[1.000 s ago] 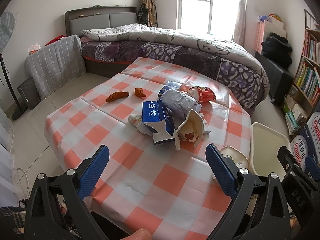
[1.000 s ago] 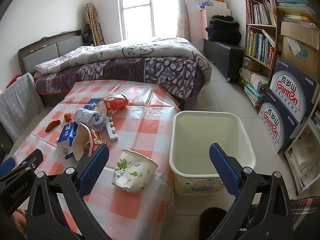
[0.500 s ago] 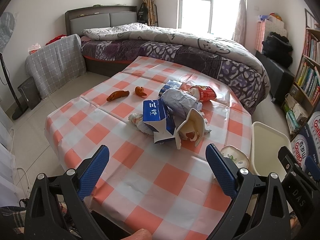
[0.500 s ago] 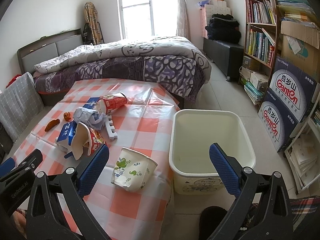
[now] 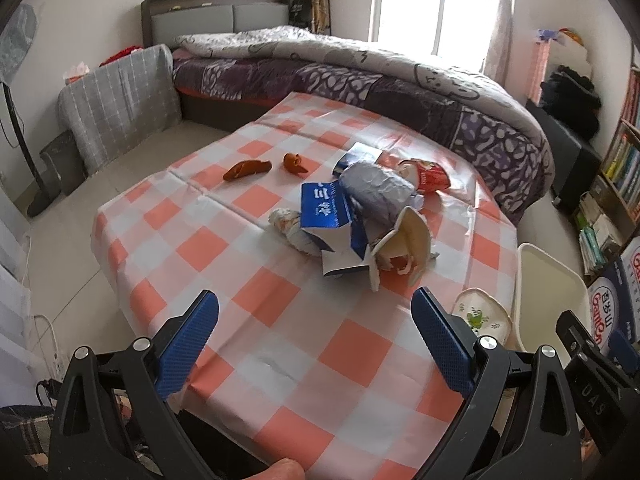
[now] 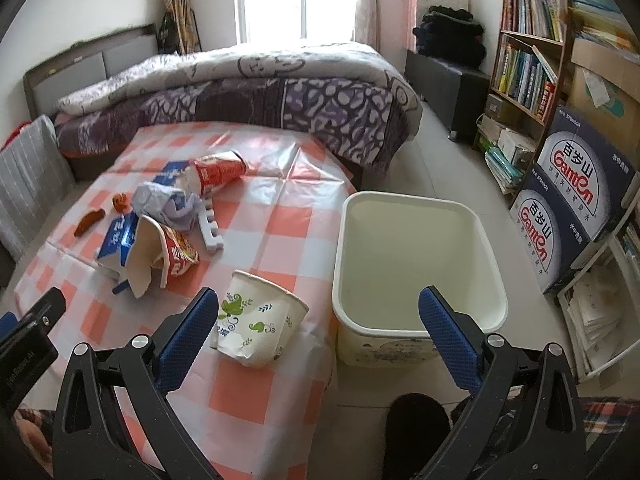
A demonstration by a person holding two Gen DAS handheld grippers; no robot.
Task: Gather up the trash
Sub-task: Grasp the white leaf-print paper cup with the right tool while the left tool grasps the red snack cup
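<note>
Bedroom light falls from the window across a bed (image 5: 400, 80) with a purple patterned quilt, and in front of it stands my table (image 5: 280, 320) under an orange-and-white checked cloth. My left claw (image 5: 316, 320) hangs over the near edge of the tabletop with its blue pads spread wide and nothing between them. My right claw (image 6: 320, 316) is just as wide open and just as empty, hanging over the near right corner of the table.

Most of the trash sits in a heap around the middle of the tabletop: a blue milk carton (image 5: 324, 208), a crumpled silver-grey wrapper (image 5: 376, 192) lying on top of it, and a torn noodle cup (image 6: 160, 256) with a red printed side tipped open toward me. Behind the heap, toward the far edge, lies a red paper cup (image 6: 220, 168) on its side. A white foam strip (image 6: 209, 228) with notches rests just right of the heap. Two brown peel-like scraps (image 5: 248, 169) lie apart toward the far left edge.

Nearest my right claw, a floral paper cup (image 6: 256, 320) lies crushed on its side at the near right corner. Beside the table's right edge stands a cream plastic bin (image 6: 416, 332) on the floor.
</note>
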